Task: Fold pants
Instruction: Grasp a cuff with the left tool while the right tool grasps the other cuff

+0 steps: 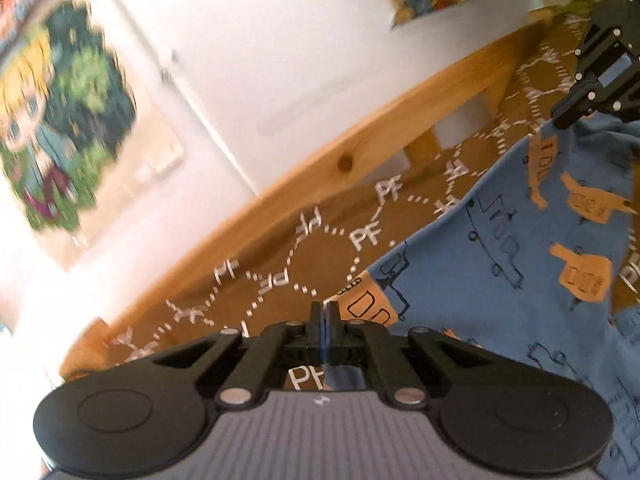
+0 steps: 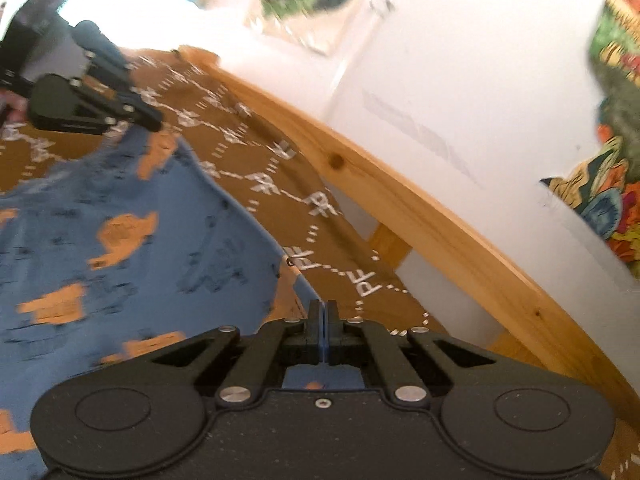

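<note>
The pants [image 1: 520,248] are blue with orange and dark outline prints. They hang stretched between my two grippers above a brown bedspread [image 1: 280,264]. My left gripper [image 1: 325,312] is shut on one corner of the pants. My right gripper [image 2: 323,312] is shut on the other corner of the pants [image 2: 140,248]. In the left wrist view the right gripper [image 1: 560,120] pinches the cloth at the upper right. In the right wrist view the left gripper [image 2: 154,124] pinches it at the upper left. Both views are blurred by motion.
The brown bedspread [image 2: 280,184] carries white "PF" lettering. A pine bed rail [image 1: 320,160] runs along its far edge, also in the right wrist view [image 2: 420,216]. Behind it is a white wall [image 1: 260,60] with colourful posters [image 1: 60,120].
</note>
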`<state>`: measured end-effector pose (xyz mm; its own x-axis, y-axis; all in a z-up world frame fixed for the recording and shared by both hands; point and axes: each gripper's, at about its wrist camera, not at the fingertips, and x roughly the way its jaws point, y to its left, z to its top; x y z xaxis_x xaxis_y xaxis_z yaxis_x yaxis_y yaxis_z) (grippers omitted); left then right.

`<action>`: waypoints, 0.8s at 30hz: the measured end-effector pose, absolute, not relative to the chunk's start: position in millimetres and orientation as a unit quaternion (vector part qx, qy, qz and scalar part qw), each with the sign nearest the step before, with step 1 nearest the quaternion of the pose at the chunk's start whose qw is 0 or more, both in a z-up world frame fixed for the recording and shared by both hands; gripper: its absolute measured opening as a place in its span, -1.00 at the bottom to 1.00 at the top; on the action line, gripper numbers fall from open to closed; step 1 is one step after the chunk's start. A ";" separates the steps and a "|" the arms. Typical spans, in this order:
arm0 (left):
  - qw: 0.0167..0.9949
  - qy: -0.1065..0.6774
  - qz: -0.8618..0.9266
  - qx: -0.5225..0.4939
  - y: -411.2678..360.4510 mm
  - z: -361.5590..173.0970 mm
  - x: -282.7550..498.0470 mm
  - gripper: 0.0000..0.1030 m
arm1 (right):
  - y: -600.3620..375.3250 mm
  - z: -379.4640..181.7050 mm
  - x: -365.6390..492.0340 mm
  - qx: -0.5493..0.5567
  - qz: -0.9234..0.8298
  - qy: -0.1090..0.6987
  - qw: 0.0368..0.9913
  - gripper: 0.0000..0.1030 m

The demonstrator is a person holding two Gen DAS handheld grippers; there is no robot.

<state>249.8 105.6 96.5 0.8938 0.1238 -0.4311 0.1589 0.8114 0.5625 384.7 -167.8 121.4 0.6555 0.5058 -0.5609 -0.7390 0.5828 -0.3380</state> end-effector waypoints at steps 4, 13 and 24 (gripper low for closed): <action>0.922 0.177 -0.040 0.342 98.6 92.8 201.1 -1.00 | -189.7 123.4 327.5 -0.275 0.372 0.198 0.864 -1.00; 0.875 0.194 -0.105 0.431 84.8 35.7 108.8 -1.00 | -207.9 82.8 194.6 -0.243 0.384 0.223 0.863 -1.00; 0.864 0.237 -0.116 0.429 78.2 1.7 82.3 -1.00 | -196.8 33.0 143.8 -0.212 0.360 0.270 0.868 -1.00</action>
<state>82.3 78.2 1.7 0.8602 0.0030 -0.5099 0.4043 0.6053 0.6857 143.8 -196.8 33.0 0.5951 0.5103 -0.6209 -0.7390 0.6510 -0.1733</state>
